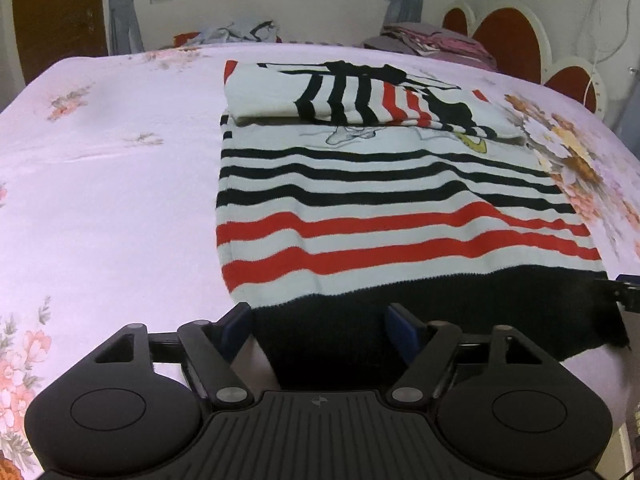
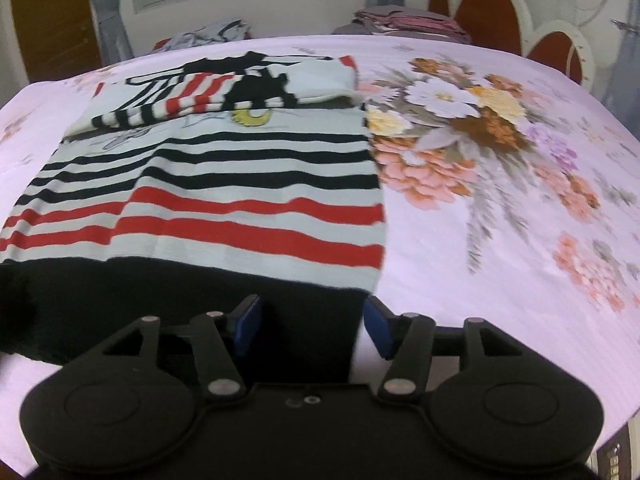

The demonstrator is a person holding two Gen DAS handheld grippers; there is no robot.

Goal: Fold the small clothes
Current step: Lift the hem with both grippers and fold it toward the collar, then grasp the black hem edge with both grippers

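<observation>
A white knit sweater [image 1: 360, 200] with black and red stripes and a wide black hem [image 1: 440, 312] lies flat on the bed. Its upper part with the sleeves is folded down over the body. My left gripper [image 1: 318, 328] sits at the near left corner of the hem, jaws wide apart, the black band lying between the blue pads [image 1: 400, 332] without being pinched. In the right wrist view the same sweater [image 2: 240, 200] spreads ahead, and my right gripper [image 2: 313, 326] stands open over the hem's near right corner [image 2: 320, 320].
The bed is covered by a pink floral sheet [image 1: 100, 200] with a big flower print [image 2: 460, 132] right of the sweater. A loose clothes heap [image 1: 236, 32] and a folded stack [image 2: 404, 20] lie at the far edge. A red-panelled headboard [image 1: 508, 40] stands at the right.
</observation>
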